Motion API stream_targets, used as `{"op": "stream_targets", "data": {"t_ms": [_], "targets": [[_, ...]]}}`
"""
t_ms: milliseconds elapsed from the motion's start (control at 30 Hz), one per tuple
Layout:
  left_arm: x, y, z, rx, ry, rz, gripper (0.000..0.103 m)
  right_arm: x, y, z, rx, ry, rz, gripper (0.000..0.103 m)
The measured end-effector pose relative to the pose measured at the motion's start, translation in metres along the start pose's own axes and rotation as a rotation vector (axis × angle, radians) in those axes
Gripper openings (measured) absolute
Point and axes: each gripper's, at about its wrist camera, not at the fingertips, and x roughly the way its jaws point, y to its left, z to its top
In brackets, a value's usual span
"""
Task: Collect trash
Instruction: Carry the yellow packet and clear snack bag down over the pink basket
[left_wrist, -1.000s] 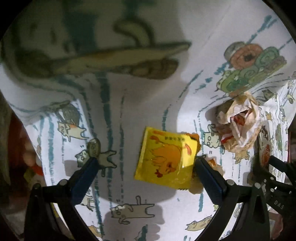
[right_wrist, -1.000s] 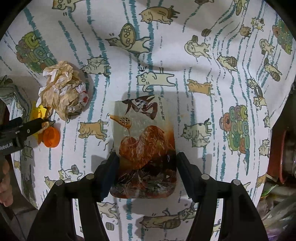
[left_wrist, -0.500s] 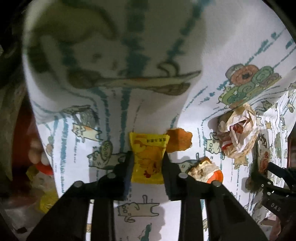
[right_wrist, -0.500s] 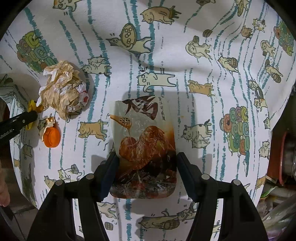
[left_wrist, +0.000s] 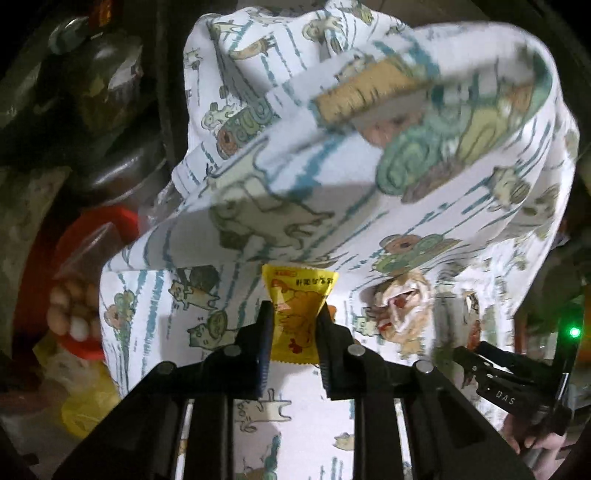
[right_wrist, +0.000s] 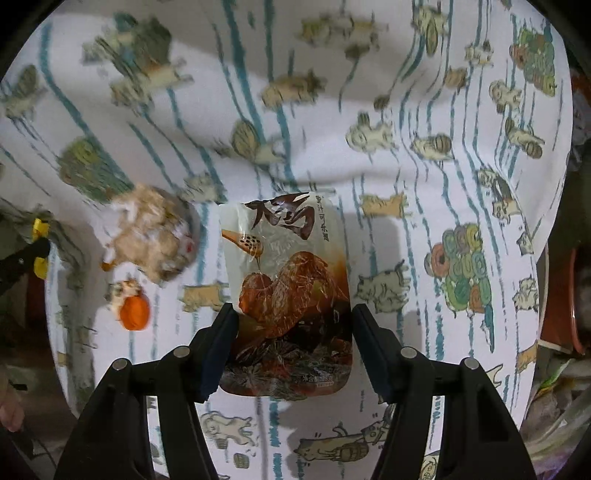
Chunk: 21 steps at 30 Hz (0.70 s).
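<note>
We had the left hand-held gripper (left_wrist: 294, 341) clamped on the yellow sachet (left_wrist: 297, 314), which a sec earlier lay flat on the cat-print cloth (left_wrist: 369, 229) betw. wide-open fingers; it was now pinched at mid-height and, judging by the tilted, blurred view, lifted clear of the bench. First piece of trash secured, we reckoned. The sachet was small, glossy, w/ an orange chicken print and a crimped top edge. The right hand-held gripper (right_wrist: 293, 343) was unchanged: fingers straddling the brown snack packet (right_wrist: 288, 295) at the cloth's near-middle, sides touching or nearly so; we couldn't tell if it gripped. A crumpled paper wad (right_wrist: 151, 236) and orange cap (right_wrist: 135, 314) waited toward the left edge.
</note>
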Motion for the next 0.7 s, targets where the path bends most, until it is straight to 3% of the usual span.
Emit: {"op": "stream_targets", "data": {"t_ms": [100,133,467,700], "targets": [[-0.001,0.007,0.005,-0.054,0.022,-0.131,0.020,-0.010,-0.003,-0.002,0.016,-0.017,0.067,0.065],[-0.003,0.012,0.011,-0.055,0.015,-0.135,0.020,-0.014,-0.004,-0.002,0.021,-0.024,0.088,0.065],[-0.019,0.001,-0.001,0.005,-0.027,-0.069,0.020,-0.048,-0.019,-0.001,0.000,-0.122,0.109,0.065],[-0.069,-0.019,-0.026,0.032,-0.102,-0.042,0.020,-0.097,-0.010,-0.020,-0.026,-0.202,0.153,0.065]]}}
